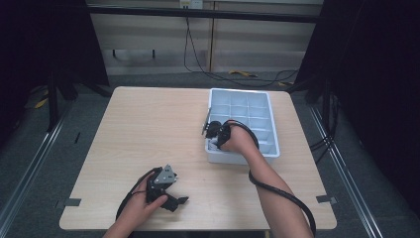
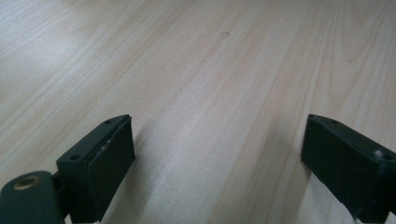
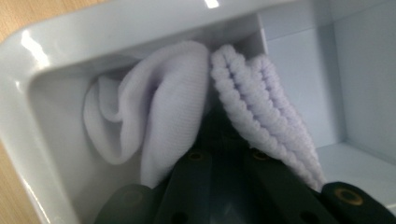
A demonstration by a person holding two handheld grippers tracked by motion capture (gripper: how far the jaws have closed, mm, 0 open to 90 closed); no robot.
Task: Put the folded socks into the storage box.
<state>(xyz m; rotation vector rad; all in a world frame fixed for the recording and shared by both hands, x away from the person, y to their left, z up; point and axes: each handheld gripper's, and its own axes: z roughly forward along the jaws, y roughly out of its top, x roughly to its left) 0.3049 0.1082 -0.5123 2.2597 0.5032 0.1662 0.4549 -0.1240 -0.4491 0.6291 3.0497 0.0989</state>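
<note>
1. Your right gripper [image 1: 214,133] is down in the white tray [image 1: 270,129], at the tray's near-left corner compartment, roughly at 7 o'clock on the tray.
2. In the right gripper view, its jaws are pressed together on a white sock [image 3: 163,107]. The cloth bunches up and spills to both sides of the jaw tips.
3. From those jaws, the smooth folded part of the sock lies toward 11 o'clock. The ribbed cuff [image 3: 261,112] runs from 12 o'clock down toward 4 o'clock.
4. The sock sits inside the corner compartment and rests against its rounded outer wall. The wall curves around it from 9 to 12 o'clock in that view.
5. A divider wall of the tray stands just beside the cuff, at 1 o'clock from the jaws.
6. Your right hand [image 1: 237,141] lies over the tray's near edge, and the gripper's cable [image 1: 282,193] trails along your forearm toward 5 o'clock.
7. Your left gripper [image 1: 166,191] is well apart from the tray, over the table [image 1: 148,129] at about 7 o'clock on it in the high view.
8. Its jaws are spread wide, with bare wood between them in the left gripper view.
9. From the left gripper, the tray and the sock lie toward 1 o'clock in the high view.
</note>
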